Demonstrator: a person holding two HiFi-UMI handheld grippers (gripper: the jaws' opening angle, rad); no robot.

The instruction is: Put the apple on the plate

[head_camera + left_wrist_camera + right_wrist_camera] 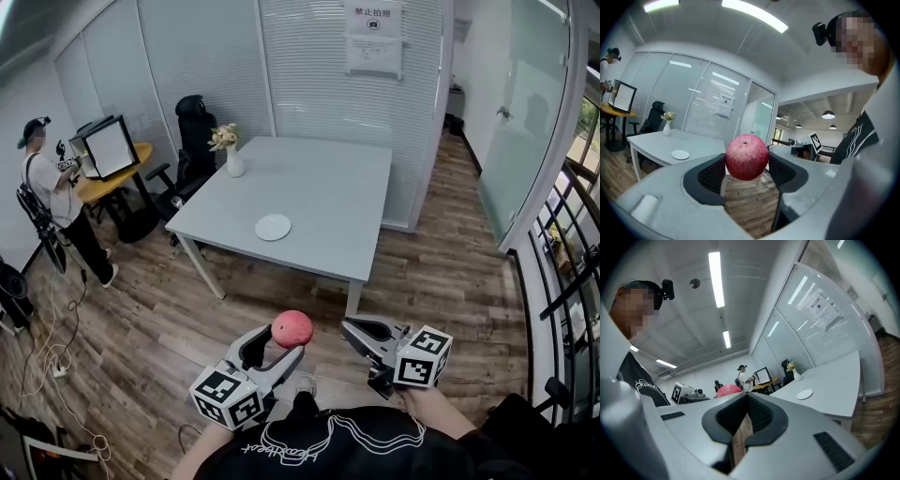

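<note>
Left gripper (282, 347) jaws clamped on apple (292, 328) sides.

My left claw (278, 345) grips the apple (292, 328) above the wood floor (169, 319), short of the tabletop (328, 202). My right claw (352, 328) is just beside it, holding nothing. The plate (273, 227) lies toward the tabletop's near edge, well apart from the apple. A vase (232, 161) stands further back. A person (52, 187) stands far left.
</note>
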